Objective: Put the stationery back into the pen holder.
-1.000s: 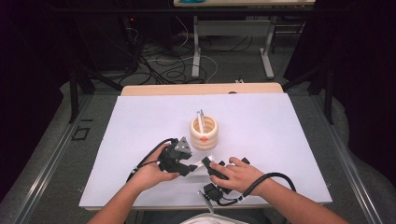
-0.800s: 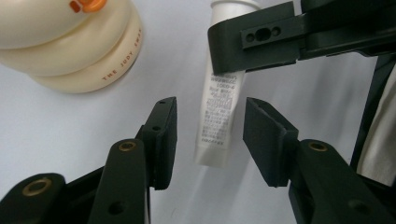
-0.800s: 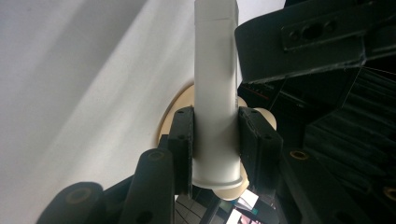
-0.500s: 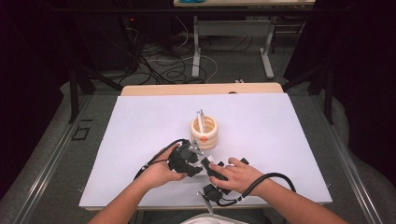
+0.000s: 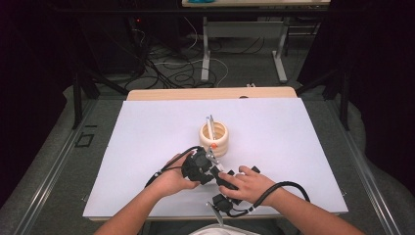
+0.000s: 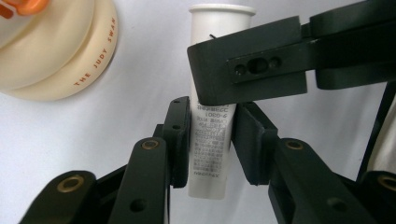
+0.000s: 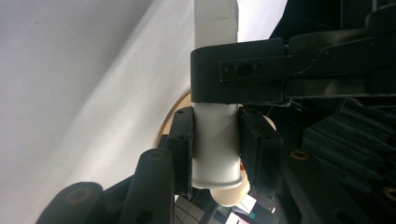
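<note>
Left gripper view: left gripper [image 6: 212, 142] has both jaws pressed on a white plastic tube [image 6: 215, 116], on the printed label near its crimped flat end. Right gripper [image 6: 261, 65] crosses just above, clamped on the same tube nearer the cap end. Right gripper view shows the same from the other side: its own jaws [image 7: 215, 144] squeeze the round cap end of the tube [image 7: 215, 140], w/ the left gripper [image 7: 261, 74] across the body farther up. So neither pair is wide; both are closed on the tube, which is held between them, off the white table cover [image 5: 293, 132].

Judgement: tube looks light, smooth plastic, prob. a bit slippery & soft-walled in the middle, so hard squeezing there may dent it or push contents out. Cap end is stiffer, better for a firm hold; a twist-off seems likely, can't confirm.

Just beside: cream ribbed holder [image 5: 214, 139] w/ "THE JUDY SWAN" lettering, a thin stick [image 5: 211, 128] standing in it, orange bit at its rim.
</note>
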{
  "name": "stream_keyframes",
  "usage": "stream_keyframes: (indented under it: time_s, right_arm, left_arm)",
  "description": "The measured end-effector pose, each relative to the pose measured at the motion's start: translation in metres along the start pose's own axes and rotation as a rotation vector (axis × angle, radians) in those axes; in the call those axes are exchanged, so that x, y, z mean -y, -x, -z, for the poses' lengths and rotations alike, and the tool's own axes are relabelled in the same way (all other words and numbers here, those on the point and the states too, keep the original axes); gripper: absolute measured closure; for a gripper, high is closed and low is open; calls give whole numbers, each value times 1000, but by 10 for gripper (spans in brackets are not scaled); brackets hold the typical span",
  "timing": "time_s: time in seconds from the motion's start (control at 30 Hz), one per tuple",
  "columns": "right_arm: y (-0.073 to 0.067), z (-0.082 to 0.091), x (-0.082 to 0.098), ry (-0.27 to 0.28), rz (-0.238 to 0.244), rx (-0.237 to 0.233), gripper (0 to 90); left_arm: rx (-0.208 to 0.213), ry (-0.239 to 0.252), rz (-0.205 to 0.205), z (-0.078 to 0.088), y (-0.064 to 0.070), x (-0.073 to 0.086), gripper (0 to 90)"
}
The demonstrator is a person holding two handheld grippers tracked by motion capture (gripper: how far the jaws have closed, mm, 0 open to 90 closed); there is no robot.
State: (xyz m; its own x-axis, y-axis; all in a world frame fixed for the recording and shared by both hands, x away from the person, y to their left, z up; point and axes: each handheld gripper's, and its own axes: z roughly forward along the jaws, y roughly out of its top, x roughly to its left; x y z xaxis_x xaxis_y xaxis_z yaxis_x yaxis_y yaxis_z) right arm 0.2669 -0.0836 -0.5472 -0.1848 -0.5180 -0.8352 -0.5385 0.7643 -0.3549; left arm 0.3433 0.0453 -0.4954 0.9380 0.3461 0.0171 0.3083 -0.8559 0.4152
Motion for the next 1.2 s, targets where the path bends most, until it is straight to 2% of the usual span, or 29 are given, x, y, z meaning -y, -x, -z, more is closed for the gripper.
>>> stream_keyframes:
  time_s: [0.07,0.6,0.67,0.73,0.77,0.8,0.97,1.03,1.2]
  right_arm:
    - [-1,-2,1,22,-5,14,674]
    - [-1,-4,0,32,0,20,671]
    - [-1,-4,0,30,-30,9,671]
    - [1,-2,-1,4,-17,0,670]
    - [1,-2,-1,5,-20,0,669]
    - [0,-5,1,34,-32,14,668]
    - [1,-4,3,27,-94,12,613]
    - [1,-4,4,17,-95,20,596]
    - [4,-2,7,19,-147,28,558]
  left_arm:
    - [0,-2,4,0,0,0,690]
    - [11,-4,30,1,-1,2,697]
    - [13,-4,34,0,-1,2,698]
    - [13,-5,37,1,-1,2,699]
    - [14,-5,36,1,-1,1,699]
    - [14,-4,37,0,-1,1,699]
    - [8,-7,53,0,-4,2,701]
    - [2,-4,58,0,-6,4,701]
    - [-3,2,81,2,-12,7,702]
